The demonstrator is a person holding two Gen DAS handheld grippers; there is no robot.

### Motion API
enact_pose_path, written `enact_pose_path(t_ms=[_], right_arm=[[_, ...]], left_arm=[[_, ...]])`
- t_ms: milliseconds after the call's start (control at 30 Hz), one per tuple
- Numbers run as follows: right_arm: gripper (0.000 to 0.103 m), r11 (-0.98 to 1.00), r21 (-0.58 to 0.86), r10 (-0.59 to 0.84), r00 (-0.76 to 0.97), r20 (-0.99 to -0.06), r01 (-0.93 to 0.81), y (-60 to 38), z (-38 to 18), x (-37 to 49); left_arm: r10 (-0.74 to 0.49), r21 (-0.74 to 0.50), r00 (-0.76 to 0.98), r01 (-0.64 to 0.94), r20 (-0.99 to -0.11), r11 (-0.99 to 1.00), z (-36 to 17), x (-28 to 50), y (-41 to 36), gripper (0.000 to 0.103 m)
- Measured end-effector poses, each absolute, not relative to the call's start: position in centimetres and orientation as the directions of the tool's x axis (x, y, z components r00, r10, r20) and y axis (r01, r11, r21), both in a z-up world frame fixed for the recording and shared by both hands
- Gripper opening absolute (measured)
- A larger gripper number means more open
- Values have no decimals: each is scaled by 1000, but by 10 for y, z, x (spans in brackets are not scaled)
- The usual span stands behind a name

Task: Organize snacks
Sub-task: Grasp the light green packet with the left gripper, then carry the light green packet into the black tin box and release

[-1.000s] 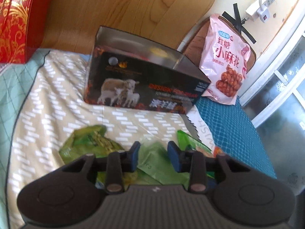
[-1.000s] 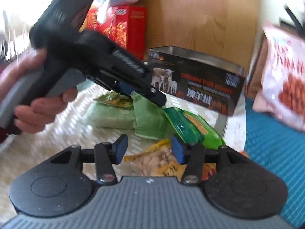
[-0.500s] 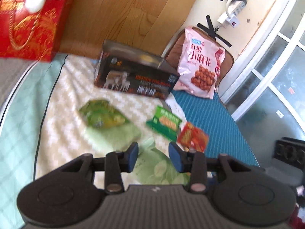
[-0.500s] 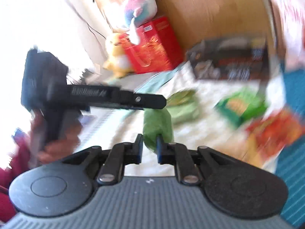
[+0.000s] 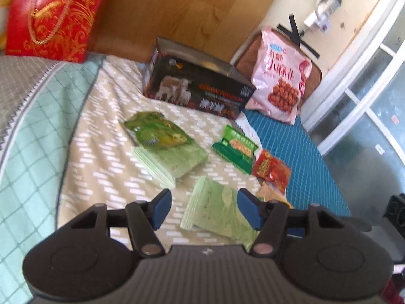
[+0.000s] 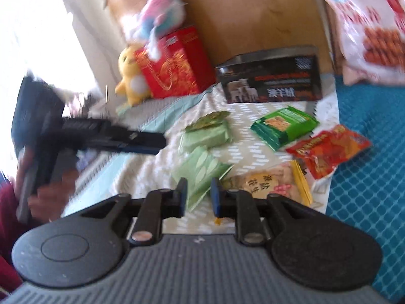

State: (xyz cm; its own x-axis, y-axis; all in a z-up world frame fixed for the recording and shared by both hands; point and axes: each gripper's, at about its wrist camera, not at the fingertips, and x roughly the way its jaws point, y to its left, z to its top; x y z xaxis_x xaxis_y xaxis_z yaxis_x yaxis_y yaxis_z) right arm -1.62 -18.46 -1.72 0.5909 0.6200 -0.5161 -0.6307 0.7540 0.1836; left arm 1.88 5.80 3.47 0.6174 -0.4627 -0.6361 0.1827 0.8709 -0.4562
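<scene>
Snack packets lie on the beige patterned bedsheet (image 5: 106,136). A pale green packet (image 5: 217,212) rests on the sheet just below my left gripper (image 5: 205,209), whose jaws are opening and touch nothing. In the right wrist view a corner of that same pale green packet (image 6: 200,169) sits between the jaws of my right gripper (image 6: 198,196). They are opening and the pads do not press it. Behind lie a pale green stack (image 5: 174,162), a yellow-green bag (image 5: 154,131), a dark green packet (image 5: 235,147), a red packet (image 5: 272,169) and a peanut pack (image 6: 265,185). The open black box (image 5: 200,91) stands at the back.
A big pink snack bag (image 5: 278,76) leans at the back right. A red gift bag (image 5: 50,17) and plush toys (image 6: 131,76) stand at the back left. A blue quilt (image 5: 291,147) covers the bed's right side; beyond its edge is floor. A hand holds the left gripper (image 6: 88,136).
My left gripper pulled back from the black box and its jaws widened. My right gripper shut on the pale green packet, carried it nearer, and its jaws have since parted.
</scene>
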Motion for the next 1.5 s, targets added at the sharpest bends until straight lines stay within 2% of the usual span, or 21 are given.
enact_pose_path(t_ms=[67,200,267,300,333,367,400,567,700,867,1000,1133,1233,1267,1300,1500], right_arm=[[40,762,123,591,606,-532,-635,-179,-24,-9],[41,769,46,546,619,-565,-637,-166,-33,0],[41,758,13,536,612,-581,-652,-158,-36,3],[40,751,-4,533,610,-586,-660,-154,-37,3],[37,747,-14,531,609,-589,-665,-150,-38,3],[32,744,-15,524,596,-608,-668,-145,-41,6],[23,747,-21,511,593,-622,-665,-142,-45,8],[19,764,-12,522,630,-575,-645,-148,-29,13],[19,776,7,553,675,-489,-631,-158,3,28],[19,810,-34,522,746,-413,-585,-163,30,78],[20,838,-14,492,766,-414,-545,-168,43,136],[20,865,18,460,779,-426,-501,-172,41,183],[28,897,13,404,808,-429,-441,-169,37,201],[35,910,18,381,818,-431,-415,-170,36,204],[37,916,41,377,818,-435,-400,-174,36,204],[39,886,207,464,767,-443,-416,-205,34,168]], left_arm=[[-464,-448,600,189,-652,874,28,24,54,63],[-492,-467,572,203,-656,860,13,27,48,66],[-499,-460,571,226,-652,859,13,24,43,60],[-512,-467,555,236,-655,852,12,23,40,50],[-526,-478,545,242,-653,844,10,22,38,45],[-529,-480,539,242,-656,843,10,20,36,45],[-513,-464,549,241,-660,853,11,18,34,45],[-546,-496,567,259,-617,829,35,21,40,40],[-553,-452,630,334,-545,827,76,37,34,40],[-531,-415,680,347,-506,841,102,96,18,40],[-487,-390,711,314,-507,866,100,152,5,40],[-441,-372,737,272,-512,887,94,197,-3,43],[-378,-347,765,215,-521,913,87,215,-4,59],[-376,-355,763,205,-526,912,85,217,-2,59],[-389,-372,757,207,-524,905,82,215,2,59],[-412,-426,762,199,-500,883,70,168,48,64]])
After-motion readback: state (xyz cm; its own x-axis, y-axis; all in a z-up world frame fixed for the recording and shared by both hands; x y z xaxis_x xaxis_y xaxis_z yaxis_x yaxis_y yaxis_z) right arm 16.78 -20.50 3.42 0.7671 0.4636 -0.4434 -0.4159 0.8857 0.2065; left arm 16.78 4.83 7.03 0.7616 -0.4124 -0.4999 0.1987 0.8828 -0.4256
